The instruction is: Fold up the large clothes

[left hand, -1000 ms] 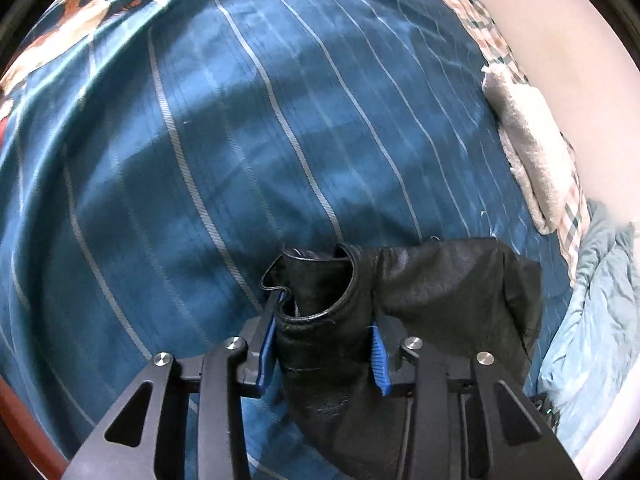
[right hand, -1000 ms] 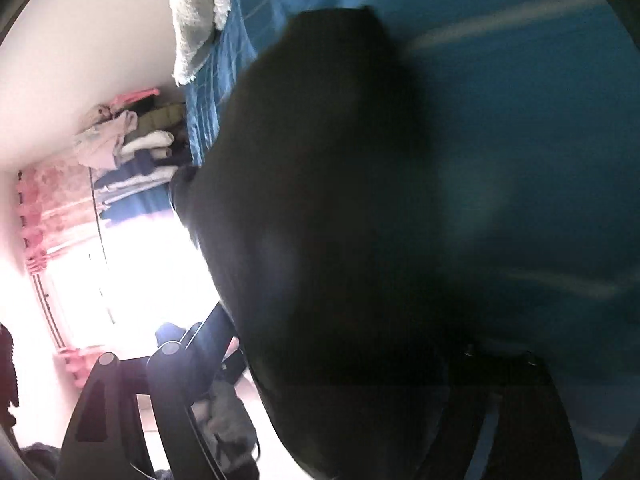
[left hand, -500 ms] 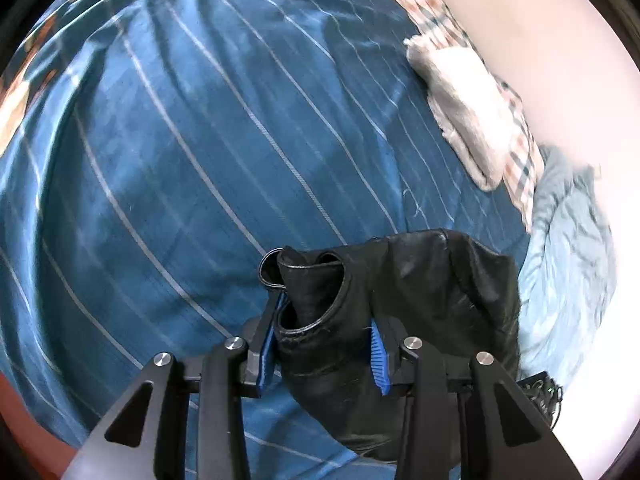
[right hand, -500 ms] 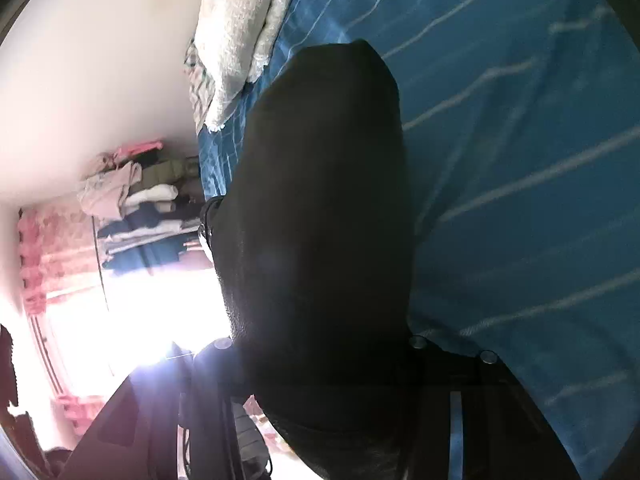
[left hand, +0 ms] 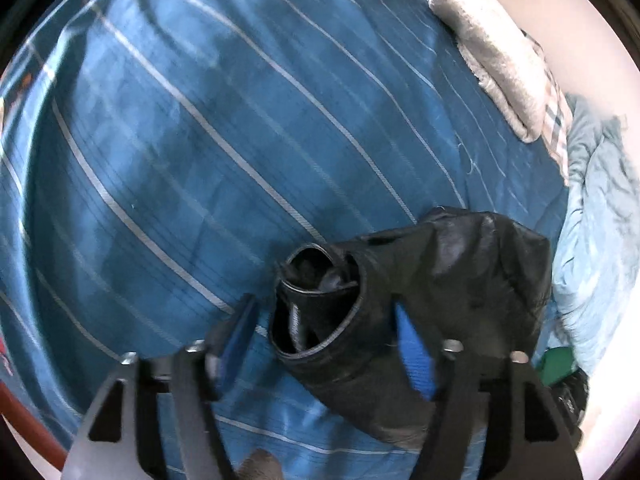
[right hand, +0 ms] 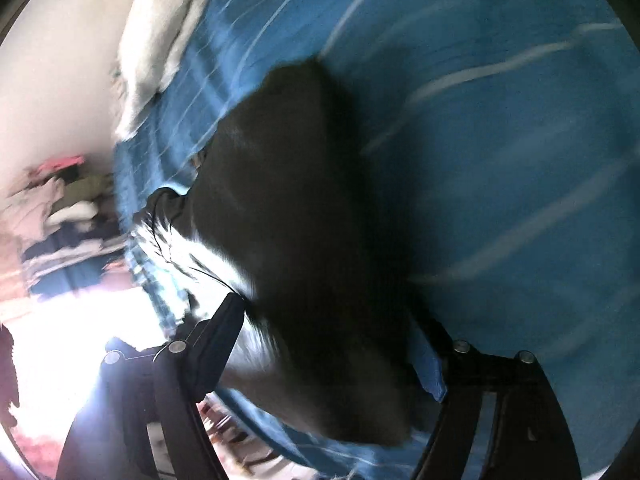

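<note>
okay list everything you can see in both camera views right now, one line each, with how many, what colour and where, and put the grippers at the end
black garment: one, black, folded bundle lying on the bedspread, between both grippers' fingers.
bedspread: one, blue with pale stripes, covering the bed.
towel: one, off-white, folded, at the bed's far edge by the wall.
light blue fabric: one, crumpled, beyond the bed's right edge.
hanging clothes: several, mixed colours, blurred, in the room behind.
left gripper: black with blue pads, jaws just opened, clear of the garment.
right gripper: black with blue pads, jaws just opened around the garment.
</note>
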